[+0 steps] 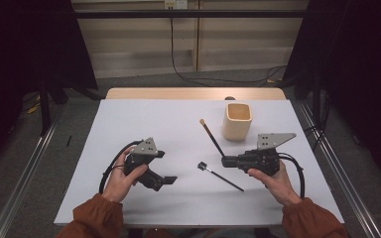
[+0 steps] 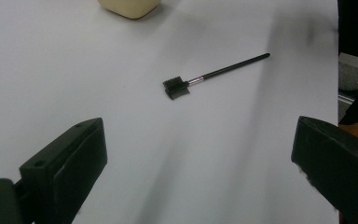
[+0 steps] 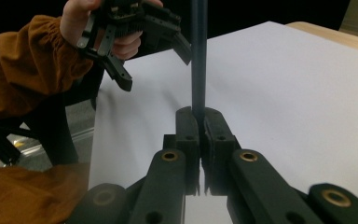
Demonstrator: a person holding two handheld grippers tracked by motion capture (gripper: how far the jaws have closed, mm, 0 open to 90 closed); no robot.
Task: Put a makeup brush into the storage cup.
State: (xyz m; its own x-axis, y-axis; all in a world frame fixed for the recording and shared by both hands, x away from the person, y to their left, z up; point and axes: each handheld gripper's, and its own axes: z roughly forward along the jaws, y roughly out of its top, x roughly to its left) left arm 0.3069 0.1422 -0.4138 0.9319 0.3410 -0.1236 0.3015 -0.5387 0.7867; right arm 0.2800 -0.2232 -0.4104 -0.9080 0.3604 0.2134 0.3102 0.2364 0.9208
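Rust-orange sleeves enter at the counter's near edge, each hand carrying a hand-held gripper. By the right hand-held gripper (image 1: 224, 161) a thin black-handled brush with a pale tip (image 1: 211, 137) is clamped at its lower end between jaws drawn tight together, and its tip is angled toward the cream square-sided cup (image 1: 237, 121) standing near the far right corner. The left hand-held gripper (image 1: 169, 180) is held with its jaws spread wide and empty, and it is pointed at a small black comb-headed brush with a silver ferrule (image 2: 177, 87) lying loose mid-counter between the two hands. The step in hand is judged to be carrying the gripped brush to the cup; next, it must be lifted, stood upright over the opening and released. The white counter (image 1: 144, 124) is otherwise bare, with a wooden strip along its far edge; dark curtains, grey floor and trailing cables are seen around it.
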